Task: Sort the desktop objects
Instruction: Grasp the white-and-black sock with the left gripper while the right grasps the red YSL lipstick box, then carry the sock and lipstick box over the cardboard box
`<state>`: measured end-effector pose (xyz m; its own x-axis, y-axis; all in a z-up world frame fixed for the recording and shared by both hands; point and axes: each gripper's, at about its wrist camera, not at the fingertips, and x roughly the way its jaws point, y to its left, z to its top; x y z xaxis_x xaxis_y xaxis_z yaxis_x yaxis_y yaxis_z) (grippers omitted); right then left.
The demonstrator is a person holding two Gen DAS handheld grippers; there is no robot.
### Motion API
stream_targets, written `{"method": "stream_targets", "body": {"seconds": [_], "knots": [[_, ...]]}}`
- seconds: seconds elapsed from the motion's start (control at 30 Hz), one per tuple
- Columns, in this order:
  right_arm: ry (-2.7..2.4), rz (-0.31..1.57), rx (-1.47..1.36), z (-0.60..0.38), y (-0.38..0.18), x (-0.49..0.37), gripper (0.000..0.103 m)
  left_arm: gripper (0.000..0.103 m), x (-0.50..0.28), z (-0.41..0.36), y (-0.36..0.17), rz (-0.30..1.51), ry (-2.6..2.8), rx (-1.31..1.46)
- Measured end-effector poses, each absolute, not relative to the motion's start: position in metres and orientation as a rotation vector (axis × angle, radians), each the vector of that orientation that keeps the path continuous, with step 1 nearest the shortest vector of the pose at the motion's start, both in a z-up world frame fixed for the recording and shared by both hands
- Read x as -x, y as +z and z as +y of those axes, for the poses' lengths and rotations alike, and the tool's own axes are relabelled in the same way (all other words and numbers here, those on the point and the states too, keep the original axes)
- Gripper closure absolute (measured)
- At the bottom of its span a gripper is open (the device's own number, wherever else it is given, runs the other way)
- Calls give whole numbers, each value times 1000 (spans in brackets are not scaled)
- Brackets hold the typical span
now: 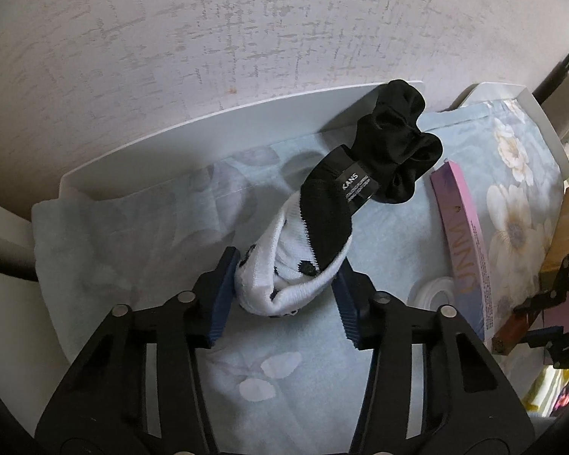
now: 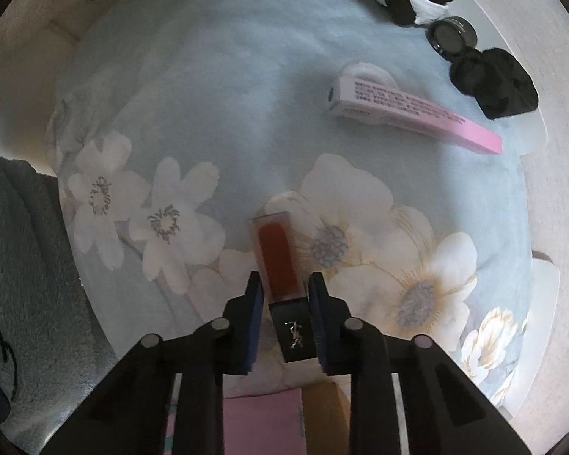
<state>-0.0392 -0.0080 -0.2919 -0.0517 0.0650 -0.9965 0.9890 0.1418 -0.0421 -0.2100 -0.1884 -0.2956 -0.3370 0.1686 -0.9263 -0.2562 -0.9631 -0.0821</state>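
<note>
In the left wrist view my left gripper (image 1: pixel 286 282) is shut on a rolled white and black sock (image 1: pixel 303 250), held over the floral cloth (image 1: pixel 163 235). A black jar labelled KANS (image 1: pixel 354 185) and a black scrunchie (image 1: pixel 394 140) lie just beyond it. A pink box (image 1: pixel 464 235) lies to the right. In the right wrist view my right gripper (image 2: pixel 286 295) is shut on a red lip gloss tube (image 2: pixel 278 261) by its black cap. The pink box (image 2: pixel 409 113), the scrunchie (image 2: pixel 493 83) and the jar (image 2: pixel 453 32) show far right.
A white tray wall (image 1: pixel 208 140) runs behind the cloth against a textured wall. A white round lid (image 1: pixel 434 292) lies by the pink box. A grey towel (image 2: pixel 22 250) lies left of the tray. Cardboard (image 2: pixel 324 413) sits below my right gripper.
</note>
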Motion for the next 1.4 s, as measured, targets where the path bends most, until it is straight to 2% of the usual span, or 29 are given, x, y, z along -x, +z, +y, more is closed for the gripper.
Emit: {"method": "stream_targets", "body": {"seconds": [0.5,0.8,1.07,1.4], "knots": [[-1151,1117,-1246,-15,-256,62,85,61,188,-203,-254,19,2462,1596],[-1186,1065,-1234,-24,-225,66,85,61,178,-193,-220,0,2522,1541],[-1289,1009,-1181,20,-174,55,85,61,166,-159,-158,15,2551,1430],[-1448,932,-1182,110,-134,81,85,61,135,-68,-81,126,2516,1269]]}}
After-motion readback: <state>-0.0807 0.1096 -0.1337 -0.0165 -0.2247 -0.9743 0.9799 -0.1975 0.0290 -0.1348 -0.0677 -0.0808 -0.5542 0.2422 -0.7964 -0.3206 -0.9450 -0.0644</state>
